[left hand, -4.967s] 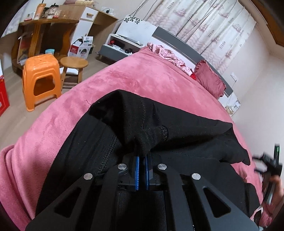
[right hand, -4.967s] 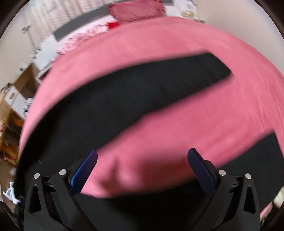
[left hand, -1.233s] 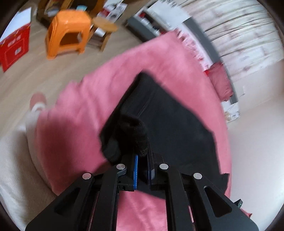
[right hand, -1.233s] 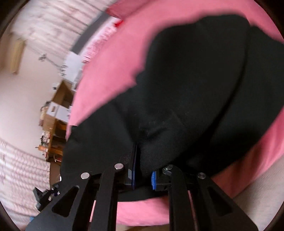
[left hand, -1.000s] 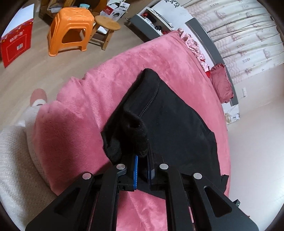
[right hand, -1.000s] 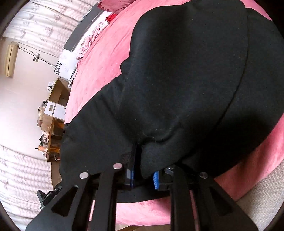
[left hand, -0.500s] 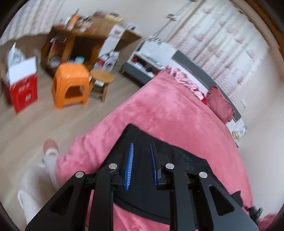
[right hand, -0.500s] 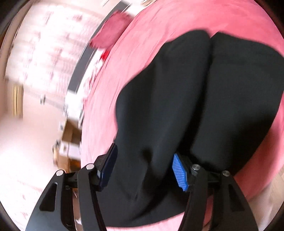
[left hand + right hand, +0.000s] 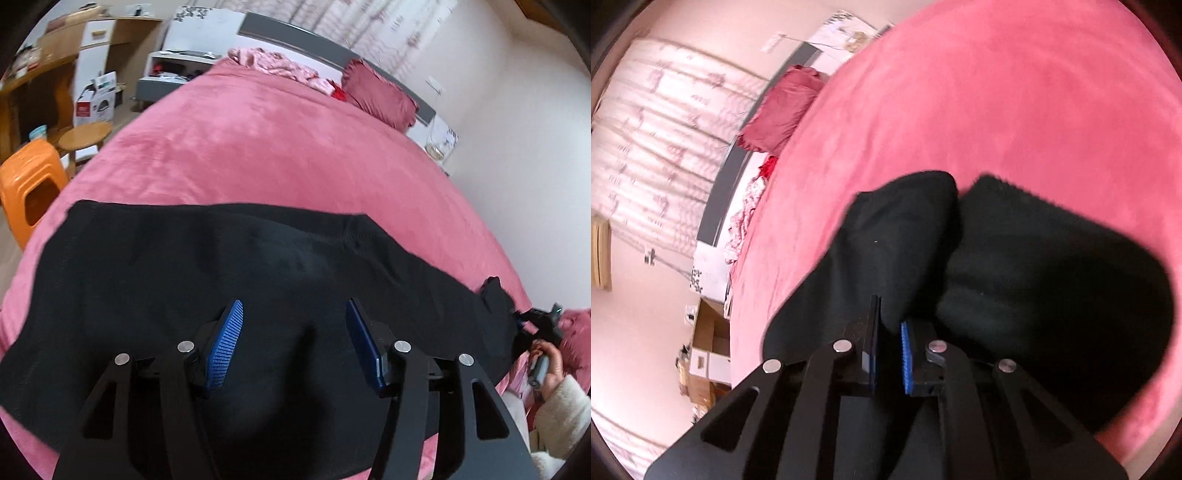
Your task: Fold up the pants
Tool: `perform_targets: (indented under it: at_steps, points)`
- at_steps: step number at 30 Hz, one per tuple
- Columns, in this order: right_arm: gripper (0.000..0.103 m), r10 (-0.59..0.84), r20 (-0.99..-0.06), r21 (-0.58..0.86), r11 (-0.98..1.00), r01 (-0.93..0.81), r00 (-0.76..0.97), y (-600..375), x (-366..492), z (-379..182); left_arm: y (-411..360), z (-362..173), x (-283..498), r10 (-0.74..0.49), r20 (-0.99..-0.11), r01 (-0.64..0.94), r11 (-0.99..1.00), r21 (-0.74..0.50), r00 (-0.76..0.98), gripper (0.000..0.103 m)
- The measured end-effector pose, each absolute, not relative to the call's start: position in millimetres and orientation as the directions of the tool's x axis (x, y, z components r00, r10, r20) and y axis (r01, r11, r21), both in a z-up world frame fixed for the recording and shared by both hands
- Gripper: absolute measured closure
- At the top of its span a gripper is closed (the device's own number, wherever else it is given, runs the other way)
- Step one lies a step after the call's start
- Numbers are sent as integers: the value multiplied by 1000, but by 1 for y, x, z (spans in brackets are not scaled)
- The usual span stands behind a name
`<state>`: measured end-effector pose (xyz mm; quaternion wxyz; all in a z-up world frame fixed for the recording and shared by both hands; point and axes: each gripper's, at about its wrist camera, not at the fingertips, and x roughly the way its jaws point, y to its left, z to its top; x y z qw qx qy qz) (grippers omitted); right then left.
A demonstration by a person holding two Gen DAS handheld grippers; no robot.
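Black pants (image 9: 258,266) lie flat across the pink bed (image 9: 280,147), their near edge hidden under the left gripper (image 9: 295,343), whose jaws are opening above the cloth. Right gripper (image 9: 889,347) is closing on a fold.

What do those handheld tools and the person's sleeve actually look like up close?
Each tool is matt black, with two flat arms pierced by triangular cut-outs and fixed with round silver bolts. The left tool and the right tool both end in ribbed blue rubber pads. No cables show. The person's hand emerges from a fluffy cream fleece sleeve.
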<state>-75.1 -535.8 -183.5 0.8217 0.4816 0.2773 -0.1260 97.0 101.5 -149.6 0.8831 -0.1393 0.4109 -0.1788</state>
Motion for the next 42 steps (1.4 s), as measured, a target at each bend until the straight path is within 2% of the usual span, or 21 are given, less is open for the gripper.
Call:
perform_targets:
  at_steps: [6,9,14,15,17,19,20,21,23,26,28,30,32,36,40,42]
  points:
    - [95,-21,-577,672,556,489,816,-506,-82,-151,94,-170,100,-434,-706,183,896,-405,560,46]
    - [95,-25,-589,686,514,516,808,-503,-101,-160,97,-174,97,-438,-707,182,894,-410,556,46]
    - [94,-25,-667,661,442,606,745,-506,-119,-200,96,-175,91,-432,-714,187,898,-399,551,46]
    - [91,-24,-674,662,423,618,738,-510,-120,-207,96,-176,90,-431,-716,188,898,-397,549,46]
    - [85,-22,-630,720,358,594,776,-515,-129,-211,96,-176,89,-431,-717,188,899,-396,548,46]
    - [70,-88,-632,701,358,617,770,-515,-135,-196,96,-174,88,-430,-719,184,899,-398,546,46]
    - [54,-170,-654,645,384,661,737,-512,-138,-183,96,-173,87,-430,-719,179,898,-401,545,46]
    - [49,-236,-662,598,406,692,711,-509,-142,-173,96,-171,87,-429,-719,176,898,-403,547,46]
    - [49,-331,-609,526,511,680,721,-493,-136,-142,89,-164,85,-427,-713,191,900,-391,556,46]
    - [49,-293,-576,438,677,591,763,-457,-101,-117,65,-153,81,-463,-692,276,886,-372,554,46]
    - [56,-225,-606,364,774,517,763,-430,-73,-119,43,-150,84,-488,-699,328,872,-363,523,46]
    - [73,-197,-639,314,815,486,743,-412,-52,-127,25,-152,90,-504,-706,359,861,-361,498,46]
    - [78,-158,-683,323,811,489,714,-403,-27,-142,8,-153,98,-512,-713,385,852,-354,479,46]
    - [78,-114,-745,370,750,549,657,-403,2,-168,-23,-155,125,-482,-741,419,859,-294,468,51]
    - [78,-158,-747,316,771,553,646,-400,4,-175,-44,-160,156,-437,-759,423,875,-235,483,51]
    - [79,-155,-737,333,764,552,658,-403,5,-178,-54,-168,176,-372,-775,429,892,-145,511,54]
